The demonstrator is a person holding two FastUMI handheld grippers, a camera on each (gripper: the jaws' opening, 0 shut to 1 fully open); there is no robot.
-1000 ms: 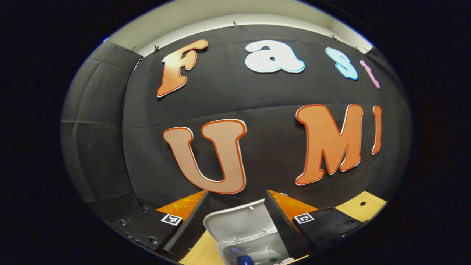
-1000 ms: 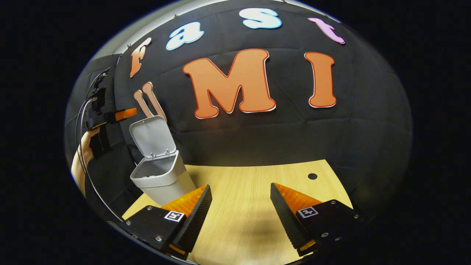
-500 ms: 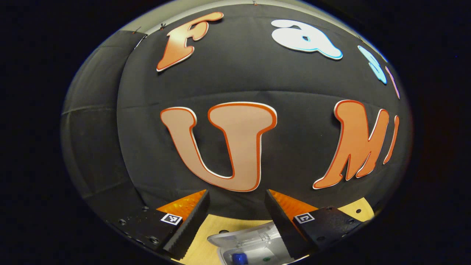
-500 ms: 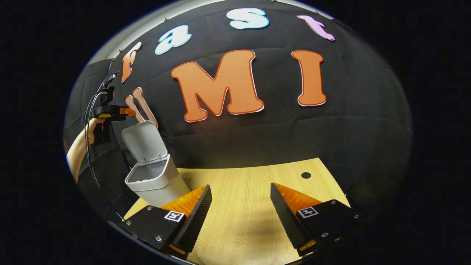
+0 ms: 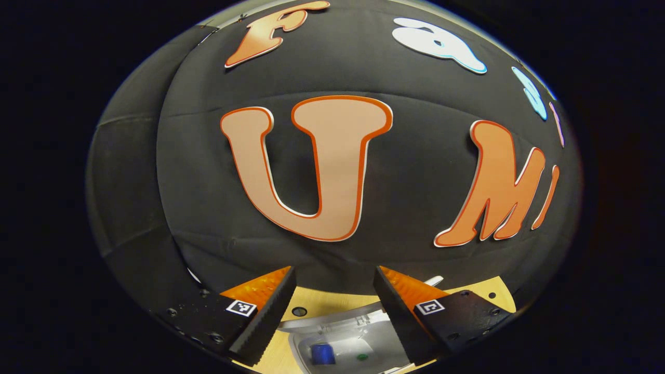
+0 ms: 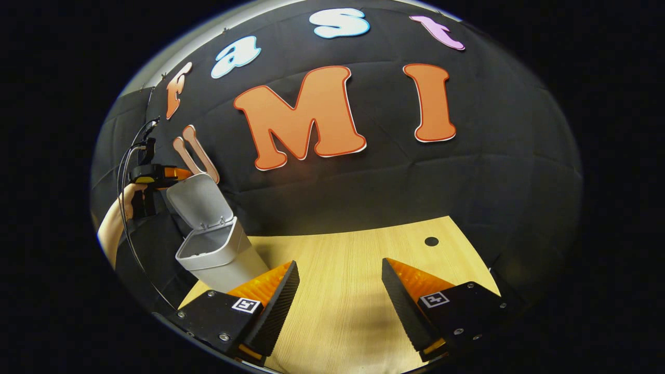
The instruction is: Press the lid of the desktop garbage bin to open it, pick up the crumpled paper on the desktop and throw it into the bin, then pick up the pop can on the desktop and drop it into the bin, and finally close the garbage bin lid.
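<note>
Left tool (image 6: 174, 172) has dropped closer to the raised lid (image 6: 195, 200) since a second ago, now just at its top edge, fingers spread and holding nothing. The bin (image 6: 218, 254) sits open at the tabletop's (image 6: 353, 291) left edge, blue can (image 5: 322, 353) inside. Right tool (image 6: 337, 291) hovers released over bare wood, well apart from the bin

A small grey garbage bin (image 6: 221, 254) stands upright at the far left of the wooden surface (image 6: 353, 291). Its hinged lid (image 6: 196, 201) is raised, tilted back, leaving the mouth open. Inside, seen from above, lies a blue pop can (image 5: 322, 354).
</note>
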